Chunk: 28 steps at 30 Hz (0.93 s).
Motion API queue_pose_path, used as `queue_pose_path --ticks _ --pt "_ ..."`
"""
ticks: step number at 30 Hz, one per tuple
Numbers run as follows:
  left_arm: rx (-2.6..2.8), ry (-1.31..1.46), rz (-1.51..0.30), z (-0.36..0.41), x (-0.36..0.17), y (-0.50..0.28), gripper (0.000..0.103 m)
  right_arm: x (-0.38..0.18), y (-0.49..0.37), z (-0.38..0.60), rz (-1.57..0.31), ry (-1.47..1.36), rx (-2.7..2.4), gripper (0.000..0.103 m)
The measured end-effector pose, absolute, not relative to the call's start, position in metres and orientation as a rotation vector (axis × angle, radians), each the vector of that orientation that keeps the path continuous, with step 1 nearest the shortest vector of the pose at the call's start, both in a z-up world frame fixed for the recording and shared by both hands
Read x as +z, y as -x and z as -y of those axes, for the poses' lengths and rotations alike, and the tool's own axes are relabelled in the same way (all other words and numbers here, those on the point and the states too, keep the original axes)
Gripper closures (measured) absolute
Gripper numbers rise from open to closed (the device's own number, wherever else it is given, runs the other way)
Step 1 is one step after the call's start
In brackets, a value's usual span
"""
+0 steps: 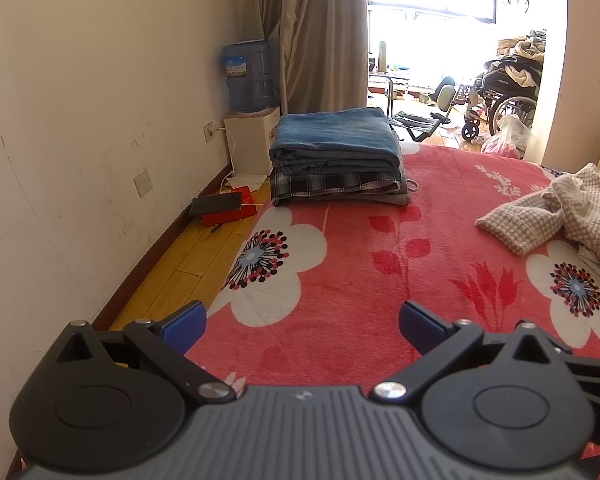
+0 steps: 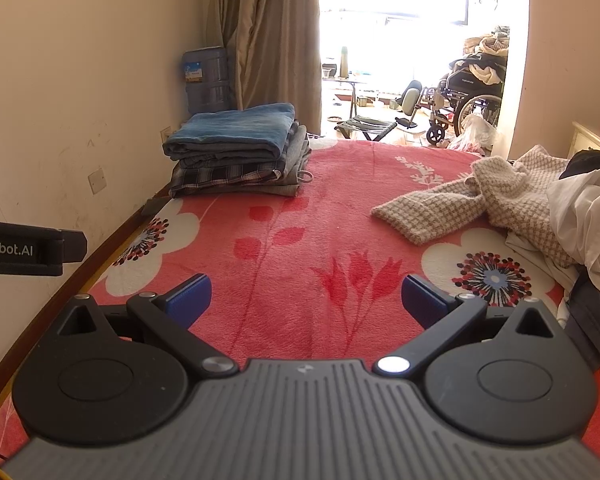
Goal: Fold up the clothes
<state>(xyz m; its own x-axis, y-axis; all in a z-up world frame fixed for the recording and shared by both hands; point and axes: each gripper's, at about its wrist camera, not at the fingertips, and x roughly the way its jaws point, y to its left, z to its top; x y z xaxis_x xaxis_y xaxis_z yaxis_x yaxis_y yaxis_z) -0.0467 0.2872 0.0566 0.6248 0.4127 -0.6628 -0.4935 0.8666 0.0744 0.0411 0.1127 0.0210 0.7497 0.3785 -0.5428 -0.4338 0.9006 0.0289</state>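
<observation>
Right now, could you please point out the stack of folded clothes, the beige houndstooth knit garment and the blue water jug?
Stack of folded clothes (image 1: 336, 156): left wrist view, front folded edges.
Beige houndstooth knit garment (image 2: 440, 210): right wrist view, outstretched sleeve.
Blue water jug (image 1: 248, 76): left wrist view, ribbed side.

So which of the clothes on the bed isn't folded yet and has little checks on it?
The beige checked sweater, lying crumpled on the right side of the bed. The plaid one is already folded flat inside the neat stack.

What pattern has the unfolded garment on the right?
Beige-and-cream houndstooth garment; clearest in the right wrist view.
</observation>
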Motion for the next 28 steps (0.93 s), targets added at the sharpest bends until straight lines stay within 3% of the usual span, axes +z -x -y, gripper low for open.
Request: queue_pose_path --ticks 28 --pt "0.527 0.125 -0.735 -0.2899 0.0572 0.0478 0.000 0.0210 -0.0389 -0.1149 -0.571 0.114 0.447 0.001"
